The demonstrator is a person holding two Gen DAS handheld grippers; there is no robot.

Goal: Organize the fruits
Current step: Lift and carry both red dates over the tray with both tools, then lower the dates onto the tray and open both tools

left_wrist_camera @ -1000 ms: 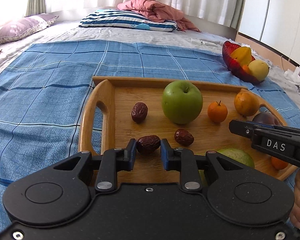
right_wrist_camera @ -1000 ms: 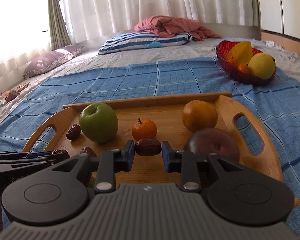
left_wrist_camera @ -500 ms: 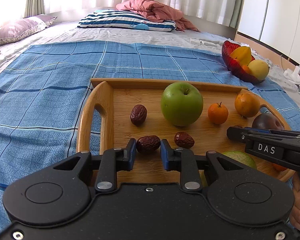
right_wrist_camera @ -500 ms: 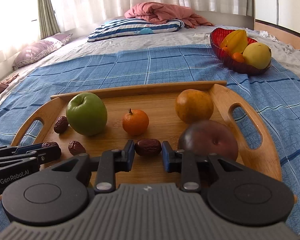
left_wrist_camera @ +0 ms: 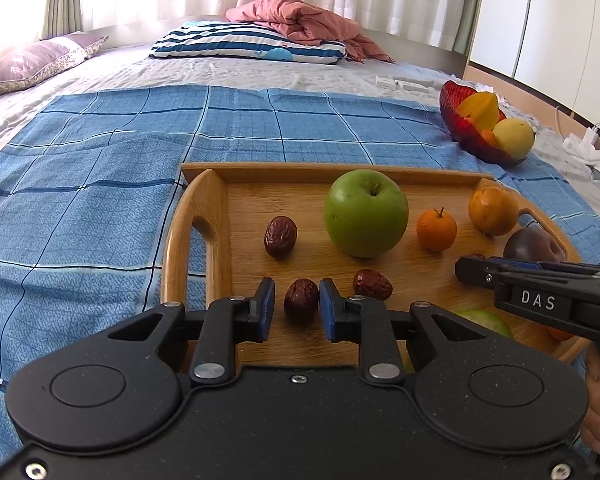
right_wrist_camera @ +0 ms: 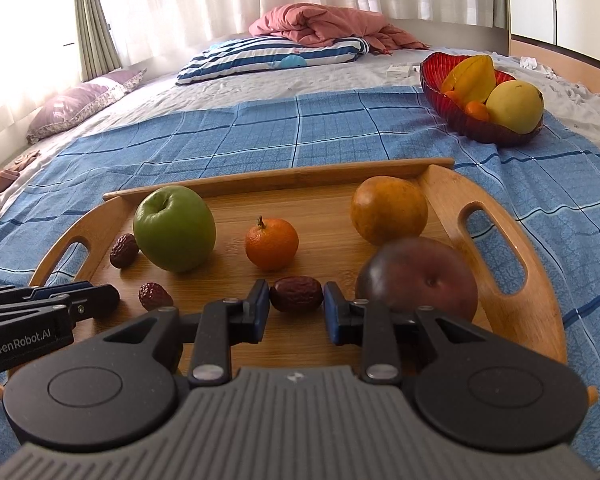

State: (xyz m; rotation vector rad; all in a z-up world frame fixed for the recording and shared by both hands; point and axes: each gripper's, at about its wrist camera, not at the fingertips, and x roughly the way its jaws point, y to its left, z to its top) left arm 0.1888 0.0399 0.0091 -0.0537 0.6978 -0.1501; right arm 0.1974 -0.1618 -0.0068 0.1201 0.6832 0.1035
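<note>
A wooden tray [left_wrist_camera: 188,224] on the bed holds a green apple [left_wrist_camera: 366,213], a mandarin [left_wrist_camera: 436,230], a brown-orange fruit [left_wrist_camera: 493,210], a dark plum [right_wrist_camera: 418,278] and several red dates. My left gripper [left_wrist_camera: 297,307] has a date [left_wrist_camera: 301,301] between its fingers with small gaps either side; the jaws look slightly parted. My right gripper [right_wrist_camera: 296,306] is shut on another date [right_wrist_camera: 296,294] just above the tray floor. Two more dates [left_wrist_camera: 280,237] [left_wrist_camera: 372,284] lie on the tray.
A red glass bowl [right_wrist_camera: 452,110] with a starfruit, a yellow fruit and a mandarin stands at the back right on the blue checked cloth [left_wrist_camera: 100,184]. Pillows and a pink blanket lie at the bed's head. A green fruit [left_wrist_camera: 486,322] sits at the tray's near edge.
The left jaws have parted a little and the date between them now stands more upright. The right gripper has kept its date and shifted slightly over the tray.
</note>
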